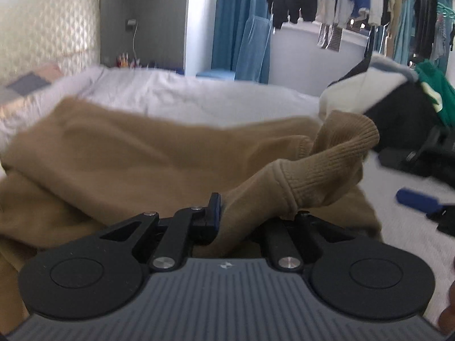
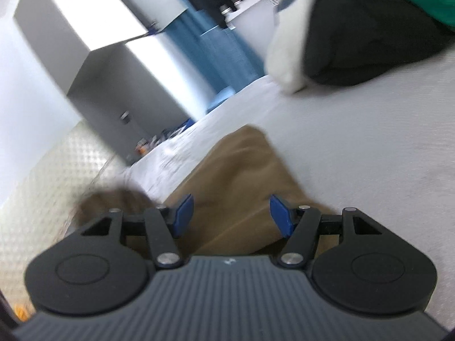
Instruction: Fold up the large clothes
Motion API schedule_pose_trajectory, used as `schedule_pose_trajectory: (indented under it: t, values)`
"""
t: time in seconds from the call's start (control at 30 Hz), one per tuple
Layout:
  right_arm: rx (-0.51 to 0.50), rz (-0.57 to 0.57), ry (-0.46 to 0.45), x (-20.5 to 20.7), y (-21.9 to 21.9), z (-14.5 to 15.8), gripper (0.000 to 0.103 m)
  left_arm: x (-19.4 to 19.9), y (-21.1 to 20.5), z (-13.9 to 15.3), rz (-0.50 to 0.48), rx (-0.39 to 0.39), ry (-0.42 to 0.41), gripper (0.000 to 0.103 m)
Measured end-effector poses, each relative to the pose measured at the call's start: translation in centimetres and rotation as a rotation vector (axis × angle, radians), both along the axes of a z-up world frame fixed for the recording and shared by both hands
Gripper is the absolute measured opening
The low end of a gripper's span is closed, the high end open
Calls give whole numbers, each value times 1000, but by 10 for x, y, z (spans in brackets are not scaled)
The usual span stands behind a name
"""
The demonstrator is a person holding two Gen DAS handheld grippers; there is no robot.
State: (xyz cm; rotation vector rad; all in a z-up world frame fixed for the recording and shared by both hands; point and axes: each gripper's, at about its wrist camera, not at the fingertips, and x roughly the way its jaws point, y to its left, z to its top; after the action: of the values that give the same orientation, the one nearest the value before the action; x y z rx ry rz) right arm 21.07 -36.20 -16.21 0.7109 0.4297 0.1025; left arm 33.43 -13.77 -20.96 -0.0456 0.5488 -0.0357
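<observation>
Sweatshirt (image 1: 119,153), brown, lies spread on the white bed (image 1: 199,96) left of the dark clothes pile (image 1: 403,119); your left gripper (image 1: 227,216) is clamped on its sleeve mid-fold, your right gripper (image 2: 231,213) stands apart above the cloth, so next lay the sleeve flat across the body.

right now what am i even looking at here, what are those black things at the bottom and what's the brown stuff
Each picture comes from a camera mounted on a hand-held gripper, looking out along its two fingers; a person carries one in each hand. The black discs and bars at the bottom are the tool itself. The left gripper is shut on a brown sweater, pinching it near its ribbed cuff. The right gripper is open, its blue pads apart over the same sweater, gripping nothing. The sweater lies on a bed with a pale sheet. A pile of other clothes, black, white and green, sits further off.
</observation>
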Motion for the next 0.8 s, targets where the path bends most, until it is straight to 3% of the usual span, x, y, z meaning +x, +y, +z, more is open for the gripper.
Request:
schedule_pose_trajectory:
  t: [0.13, 0.17, 0.2, 0.27, 0.3, 0.5, 0.67, 0.8]
  values:
    - [15, 5, -3, 2, 1, -2, 63, -9, 19, 0, -45, -21, 7, 13]
    - [12, 15, -14, 2, 3, 0, 63, -11, 24, 6, -60, -14, 26, 26]
    - [4, 23, -33, 0, 4, 3, 63, -17, 27, 13, -92, -12, 52, 47]
    - [-23, 33, -76, -1, 10, 8, 63, -28, 34, 22, -150, -35, 87, 71]
    - [-36, 35, -92, -1, 13, 11, 63, -34, 37, 26, -182, -53, 92, 73]
    - [-37, 73, -167, -9, 17, 27, 63, -81, 58, 53, -261, -61, 12, 74]
    - [-128, 158, -209, -16, 47, 48, 63, -89, 105, 69, -209, -138, -48, 74]
    - [-217, 268, -185, -13, 83, 45, 62, -62, 139, 73, -123, -122, -50, 73]
